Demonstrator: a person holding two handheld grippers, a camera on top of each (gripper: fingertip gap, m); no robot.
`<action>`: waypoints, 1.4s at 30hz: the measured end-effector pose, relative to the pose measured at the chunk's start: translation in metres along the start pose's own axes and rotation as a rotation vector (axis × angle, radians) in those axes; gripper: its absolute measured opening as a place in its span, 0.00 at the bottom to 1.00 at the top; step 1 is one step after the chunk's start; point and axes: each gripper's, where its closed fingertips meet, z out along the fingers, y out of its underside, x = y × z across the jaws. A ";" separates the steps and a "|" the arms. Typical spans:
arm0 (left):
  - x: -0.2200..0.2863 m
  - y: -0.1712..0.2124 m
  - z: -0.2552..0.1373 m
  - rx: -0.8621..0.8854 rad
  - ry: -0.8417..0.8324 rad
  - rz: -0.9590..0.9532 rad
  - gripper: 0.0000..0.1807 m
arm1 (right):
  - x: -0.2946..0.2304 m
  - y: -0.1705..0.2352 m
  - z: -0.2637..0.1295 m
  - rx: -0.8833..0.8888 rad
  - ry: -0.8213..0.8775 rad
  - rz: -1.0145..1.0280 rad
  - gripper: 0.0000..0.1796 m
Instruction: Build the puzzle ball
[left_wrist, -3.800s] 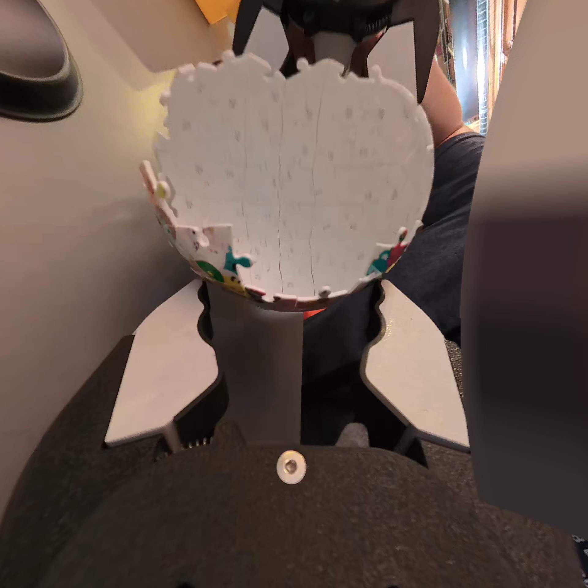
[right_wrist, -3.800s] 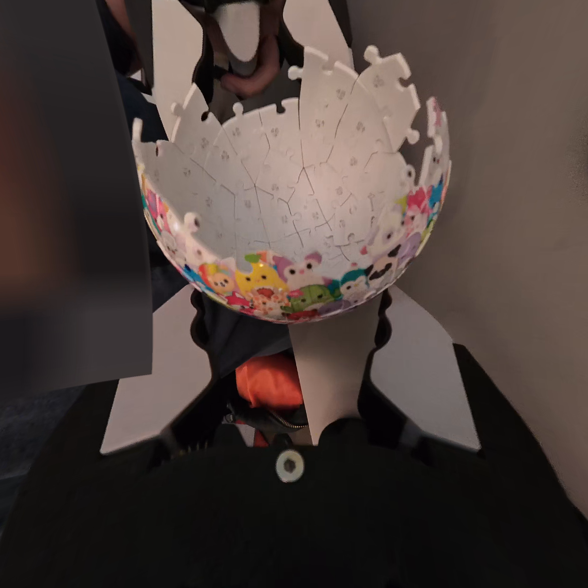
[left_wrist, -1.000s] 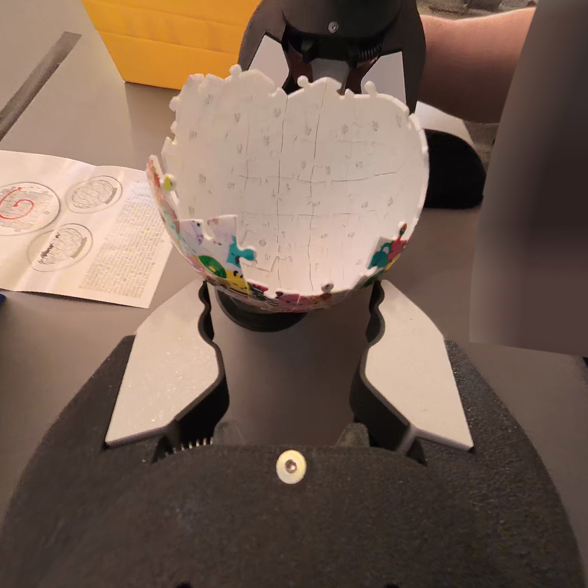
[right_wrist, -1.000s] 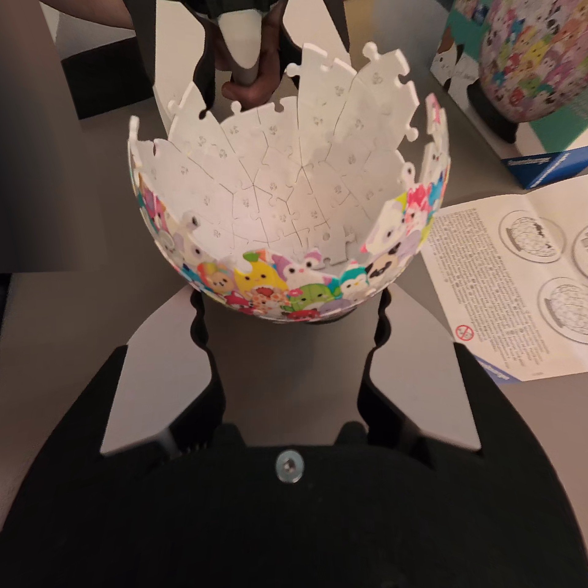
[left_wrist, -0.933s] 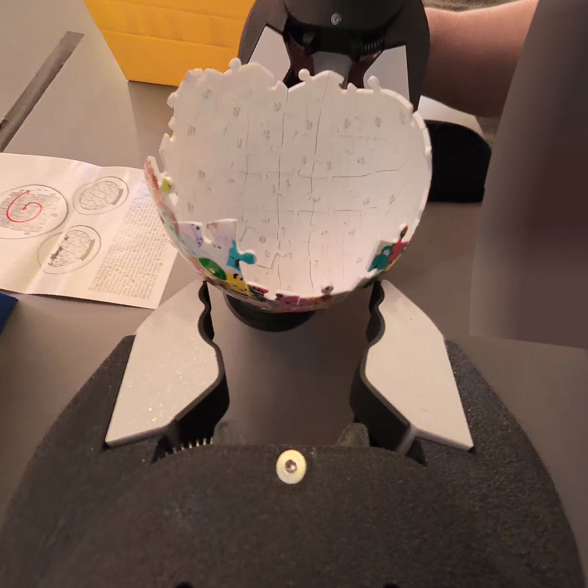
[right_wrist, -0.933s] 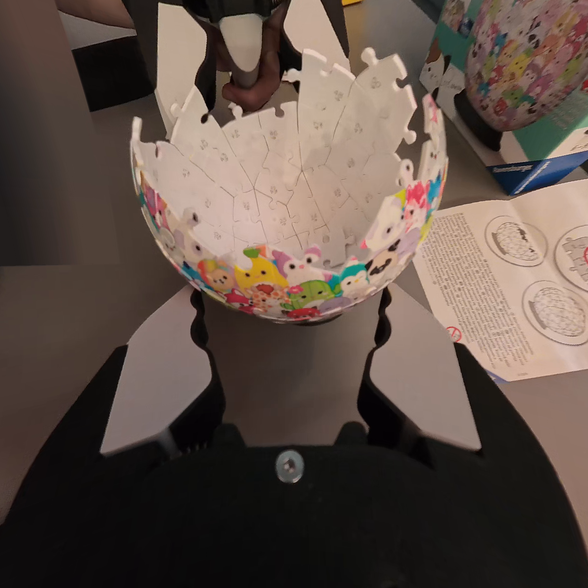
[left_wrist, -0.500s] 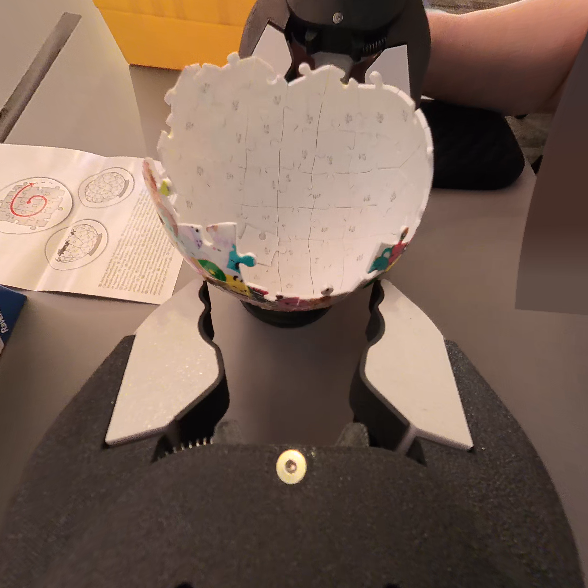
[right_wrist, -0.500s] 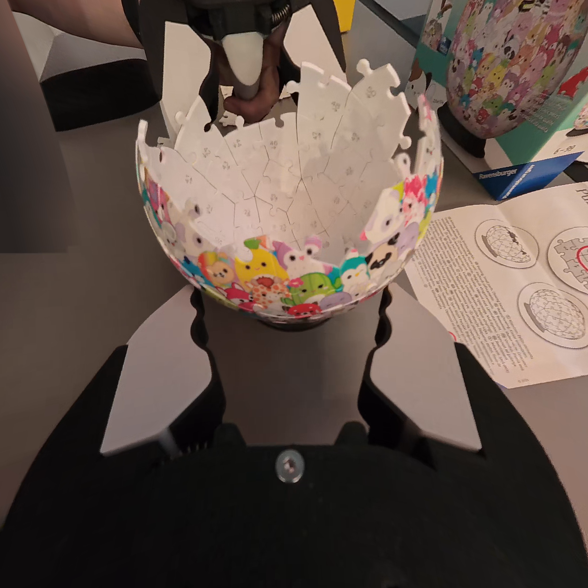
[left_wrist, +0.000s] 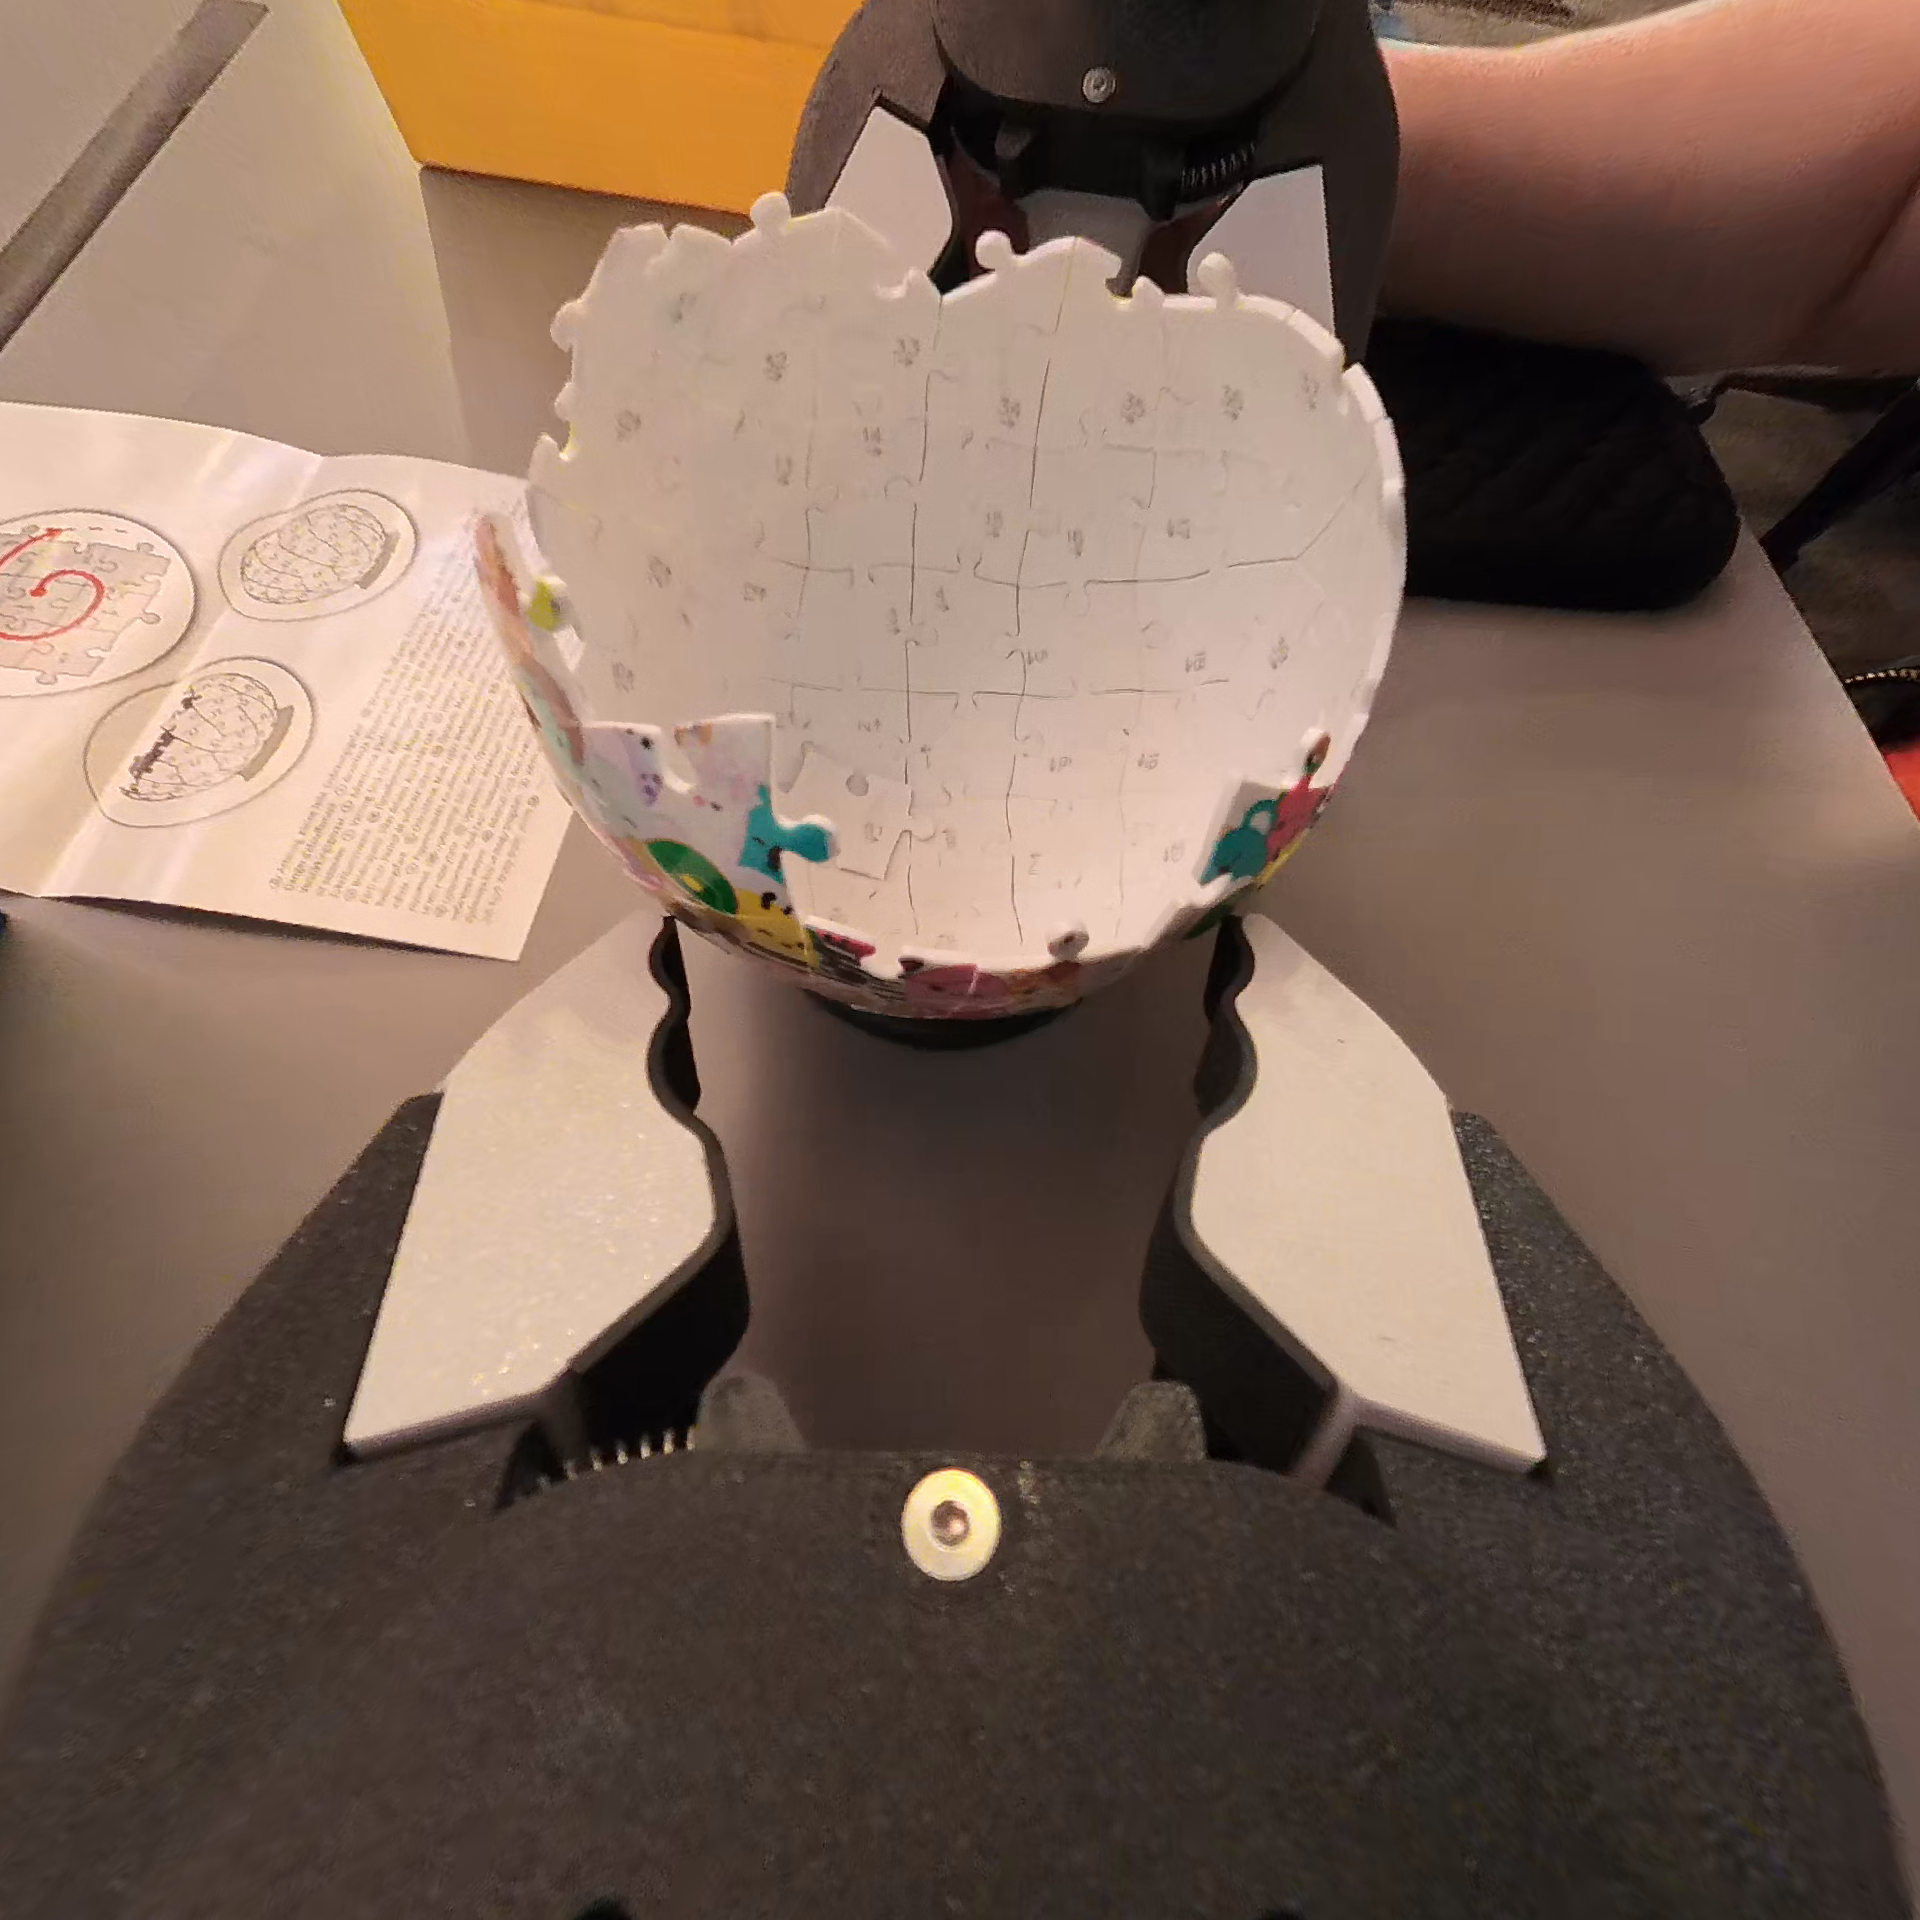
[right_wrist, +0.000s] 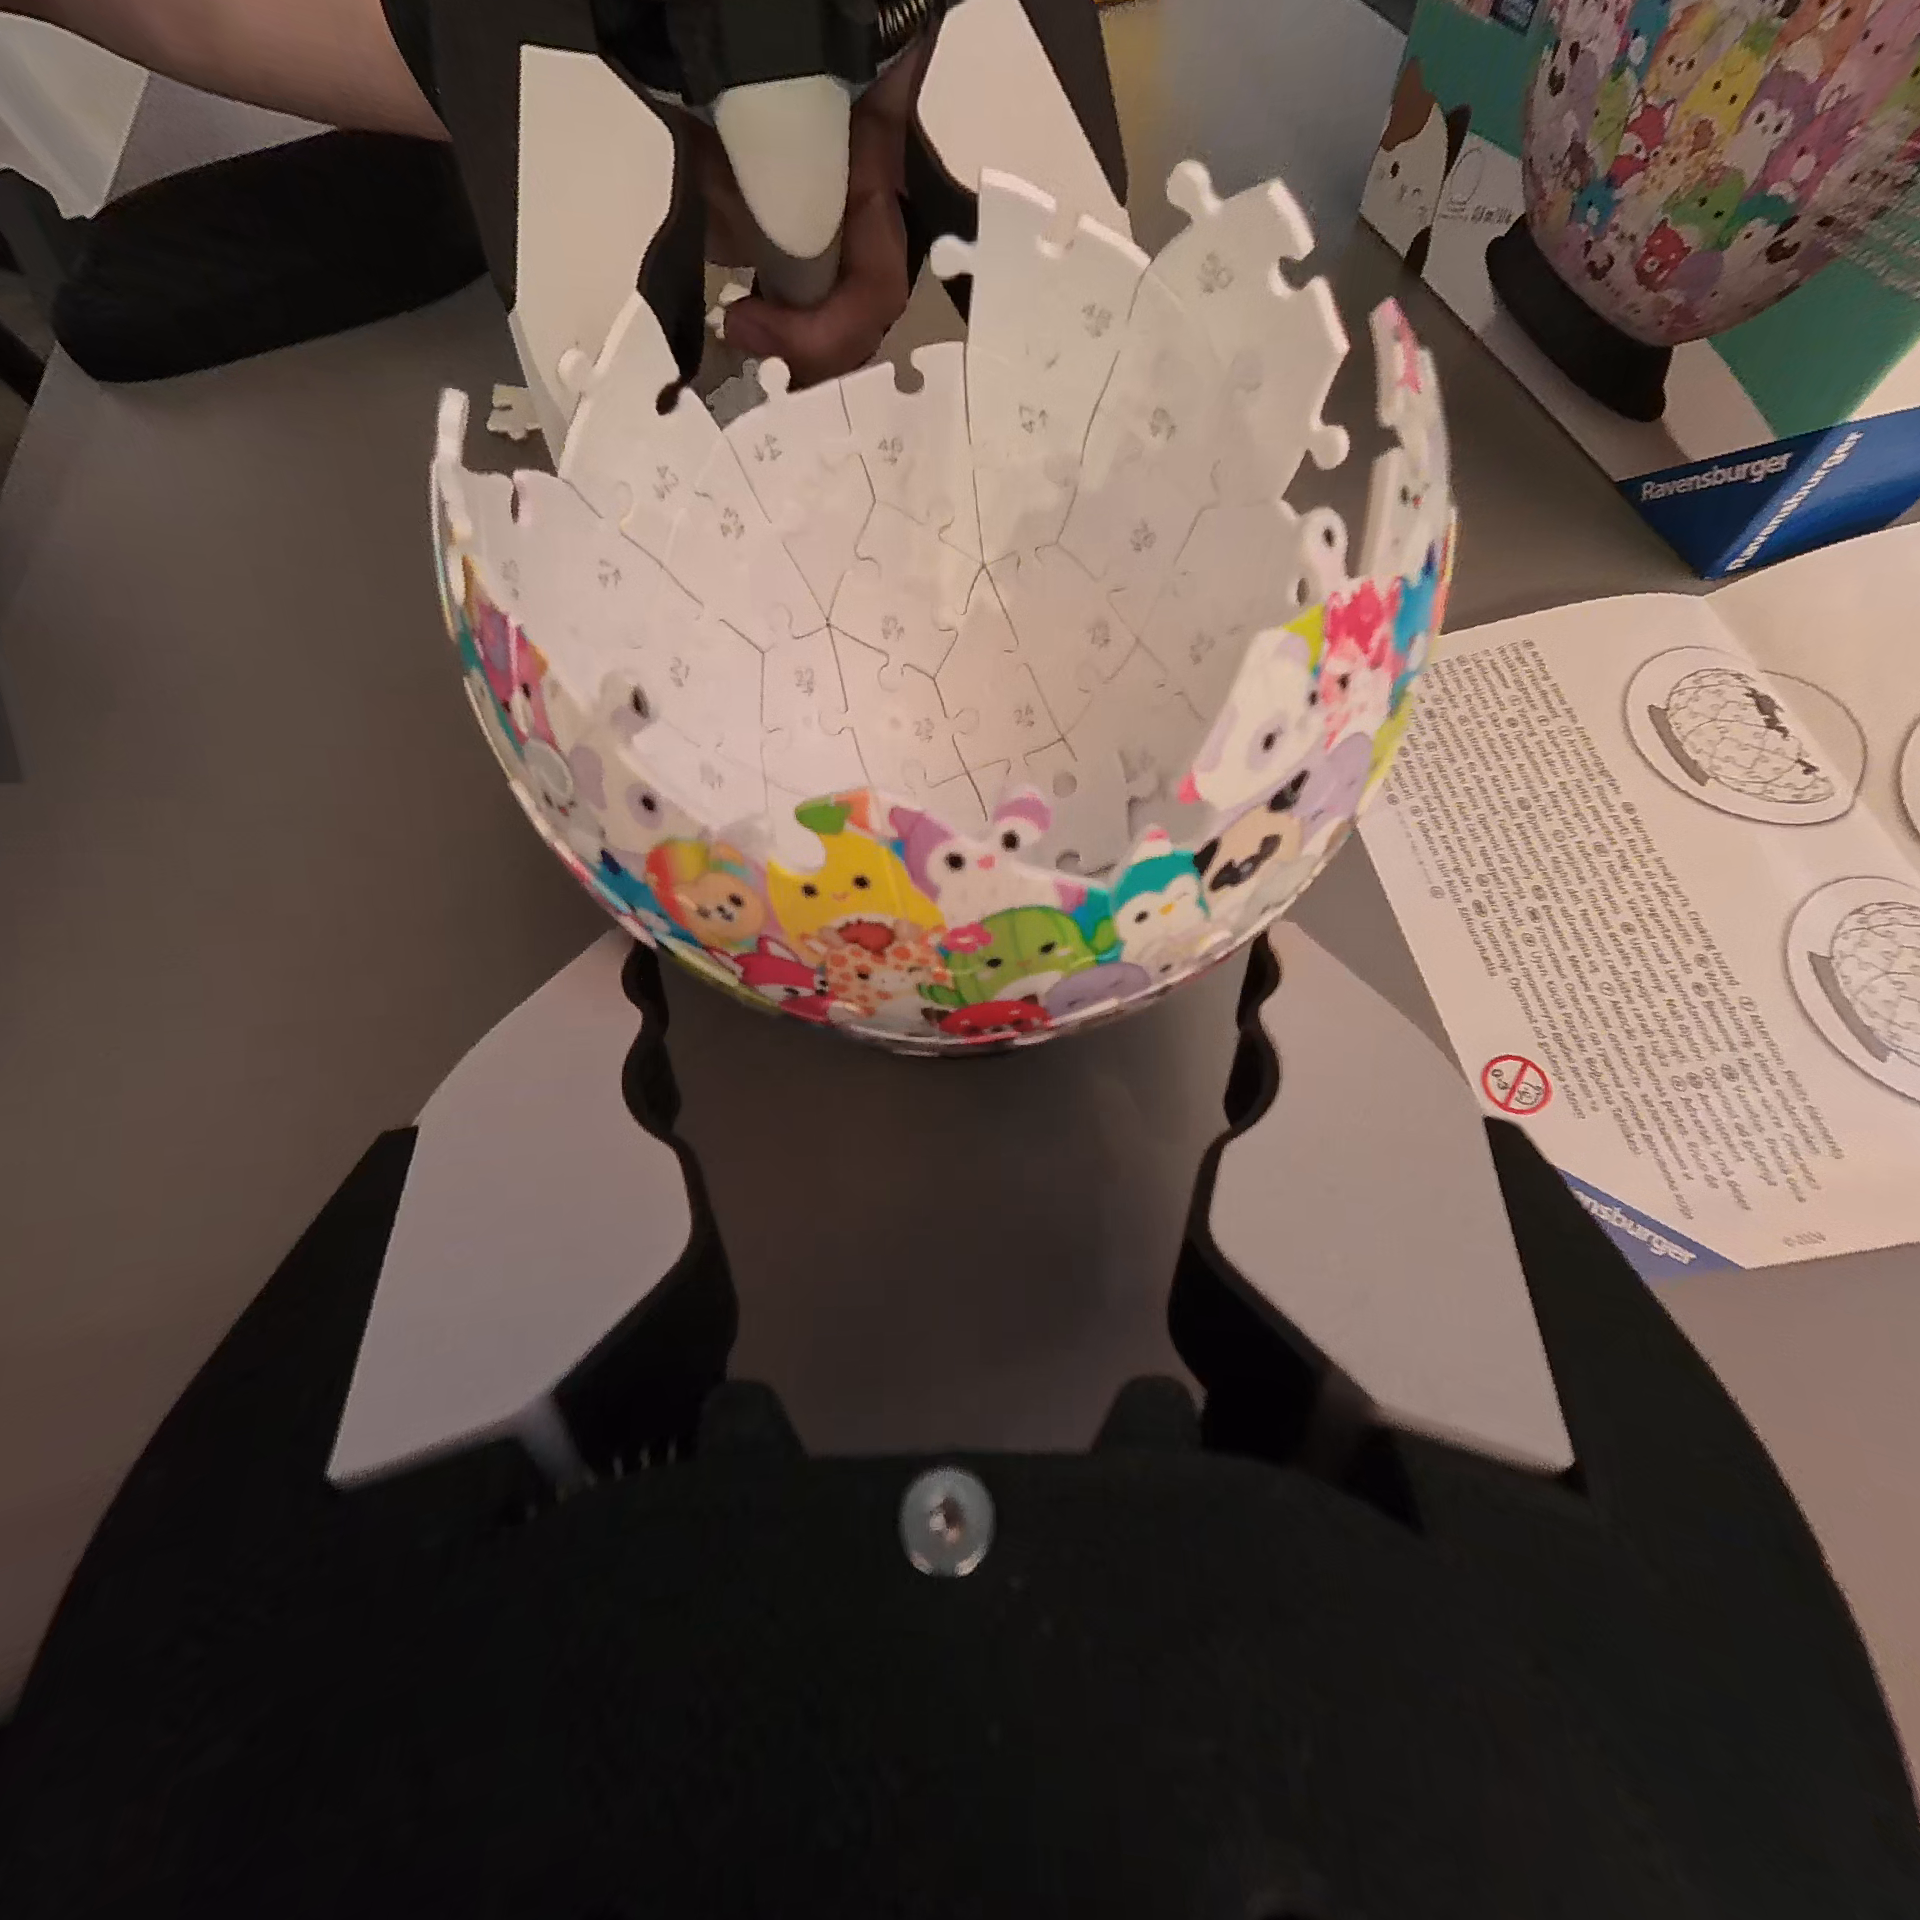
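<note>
The half-built puzzle ball is an open shell, white inside and printed with colourful cartoon animals outside. It also shows in the right wrist view. My left gripper is shut on its lower near side, with the fingers spread wide against the curve. My right gripper grips the opposite side the same way. Each gripper shows behind the shell in the other's view: the right one and the left one. A round black stand lies right under the shell; whether they touch is hidden.
A folded instruction leaflet lies on the grey table beside the shell, and shows in the right wrist view. The puzzle box, a yellow box, a black pouch, a person's arm and loose pieces surround it. The left gripper's tips are roughly 8 cm from the right gripper's.
Both grippers carried the shell from mid-air, off the table, to over the table. In the last second it came down and centred over the black stand. Both grips are unchanged.
</note>
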 end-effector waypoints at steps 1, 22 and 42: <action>0.000 0.001 0.001 0.002 0.001 -0.001 0.53 | 0.000 0.001 0.000 -0.002 0.000 0.000 0.59; -0.001 0.014 -0.016 0.043 -0.156 0.071 0.56 | 0.003 -0.001 -0.006 0.039 0.114 -0.049 0.60; 0.258 -0.055 -0.131 0.869 -0.037 -0.078 0.49 | -0.229 -0.058 -0.066 0.623 0.504 0.027 0.48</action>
